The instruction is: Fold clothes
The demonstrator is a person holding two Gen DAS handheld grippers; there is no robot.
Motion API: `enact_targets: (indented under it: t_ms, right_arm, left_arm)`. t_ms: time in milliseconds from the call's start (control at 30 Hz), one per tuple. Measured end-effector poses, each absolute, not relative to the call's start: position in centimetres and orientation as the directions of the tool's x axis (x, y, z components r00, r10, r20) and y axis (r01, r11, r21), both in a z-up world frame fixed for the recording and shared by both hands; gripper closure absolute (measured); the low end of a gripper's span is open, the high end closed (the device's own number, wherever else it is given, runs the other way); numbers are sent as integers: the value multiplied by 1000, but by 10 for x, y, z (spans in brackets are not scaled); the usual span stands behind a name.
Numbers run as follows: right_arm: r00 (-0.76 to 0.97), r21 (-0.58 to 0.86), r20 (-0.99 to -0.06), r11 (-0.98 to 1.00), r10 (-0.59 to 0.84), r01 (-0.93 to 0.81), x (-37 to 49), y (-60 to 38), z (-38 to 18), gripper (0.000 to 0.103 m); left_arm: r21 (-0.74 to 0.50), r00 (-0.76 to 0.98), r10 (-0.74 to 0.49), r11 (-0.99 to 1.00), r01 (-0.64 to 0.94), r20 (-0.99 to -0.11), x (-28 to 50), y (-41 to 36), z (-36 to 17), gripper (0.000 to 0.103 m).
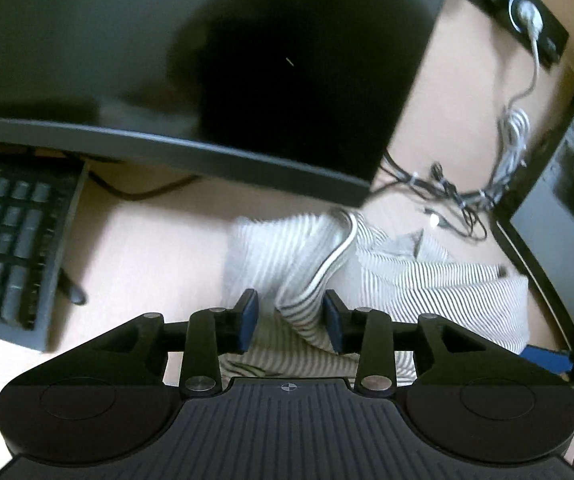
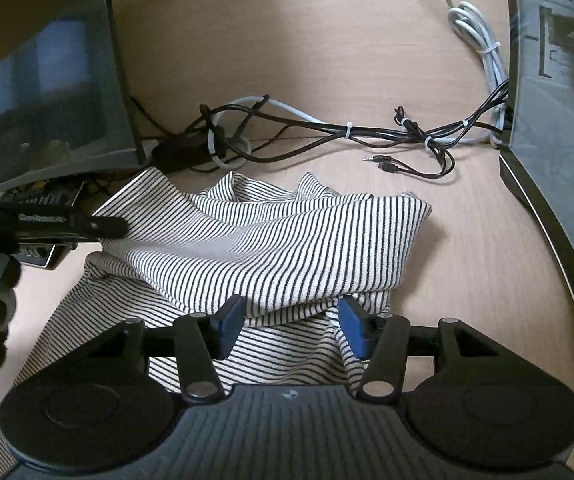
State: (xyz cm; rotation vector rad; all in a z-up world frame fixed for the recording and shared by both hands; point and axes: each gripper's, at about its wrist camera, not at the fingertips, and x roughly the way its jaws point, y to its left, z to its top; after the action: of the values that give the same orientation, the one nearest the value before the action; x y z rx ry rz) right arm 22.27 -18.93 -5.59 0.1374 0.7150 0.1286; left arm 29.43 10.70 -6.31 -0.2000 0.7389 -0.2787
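A black-and-white striped garment (image 2: 271,240) lies bunched on the light wooden desk (image 2: 327,40). In the left wrist view the garment (image 1: 427,280) lies ahead with a raised fold and white hem between the fingers. My left gripper (image 1: 291,312) is open, its blue pads either side of that fold. My right gripper (image 2: 291,320) is open, its blue pads astride the garment's near folded edge. The left gripper shows in the right wrist view (image 2: 47,226) at the garment's left edge, with a gloved hand behind it.
A monitor (image 1: 207,60) stands close behind the garment, a keyboard (image 1: 11,232) to its left. Tangled black and white cables (image 2: 327,132) lie at the back. A dark computer case (image 2: 559,100) stands at the right. A power strip (image 1: 527,12) is far back.
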Motion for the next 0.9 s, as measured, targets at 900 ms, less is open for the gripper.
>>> enact_targets:
  t_ms: [900]
  right_arm:
    - [748, 93, -655, 994, 107, -60, 209, -199, -39, 49]
  left_arm:
    - [-171, 690, -304, 951, 256, -657, 301, 67, -63, 56]
